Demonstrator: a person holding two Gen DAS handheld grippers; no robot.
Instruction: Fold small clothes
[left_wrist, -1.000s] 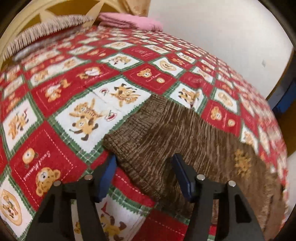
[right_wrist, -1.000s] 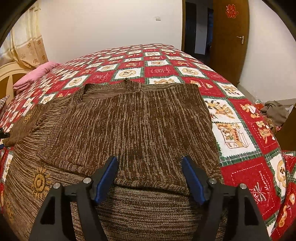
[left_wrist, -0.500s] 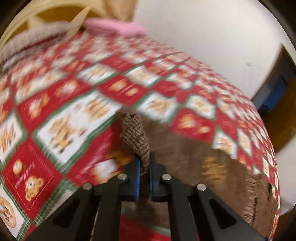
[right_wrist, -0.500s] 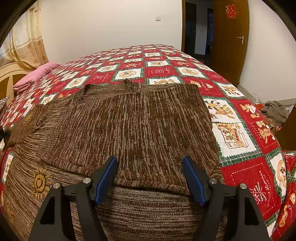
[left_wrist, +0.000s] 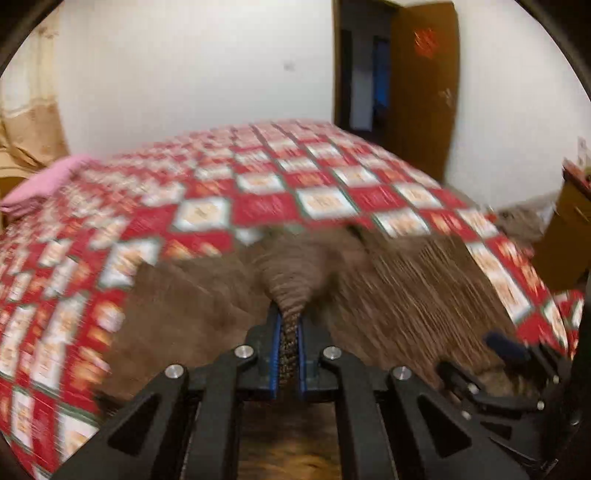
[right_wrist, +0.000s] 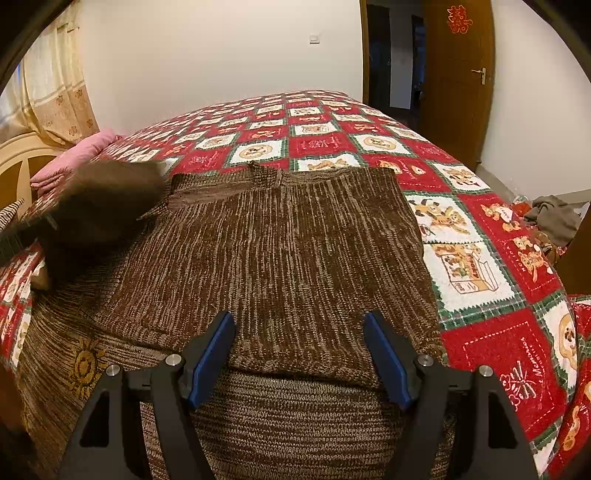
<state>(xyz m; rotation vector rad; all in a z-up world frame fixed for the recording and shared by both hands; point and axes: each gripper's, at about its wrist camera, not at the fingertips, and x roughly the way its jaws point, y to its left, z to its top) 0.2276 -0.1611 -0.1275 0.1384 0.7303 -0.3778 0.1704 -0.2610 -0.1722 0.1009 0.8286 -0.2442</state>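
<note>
A brown knitted sweater (right_wrist: 280, 254) lies flat on the bed, its right side folded in. My left gripper (left_wrist: 288, 350) is shut on the sweater's left sleeve (left_wrist: 291, 288) and holds it lifted above the sweater body (left_wrist: 406, 295); the view is blurred. In the right wrist view the lifted sleeve (right_wrist: 99, 199) hangs as a dark blur at the left. My right gripper (right_wrist: 299, 362) is open and empty, low over the sweater's hem. It also shows at the right edge of the left wrist view (left_wrist: 506, 347).
The bed carries a red, white and green bear-patterned quilt (right_wrist: 509, 295). A pink pillow (right_wrist: 77, 158) and a cream headboard (right_wrist: 18, 162) are at the left. A brown door (right_wrist: 458, 81) and clothes on the floor (right_wrist: 554, 218) are at the right.
My left gripper closed on the sleeve edge, lifted it and swung it right over the sweater body. My right gripper stayed open and still.
</note>
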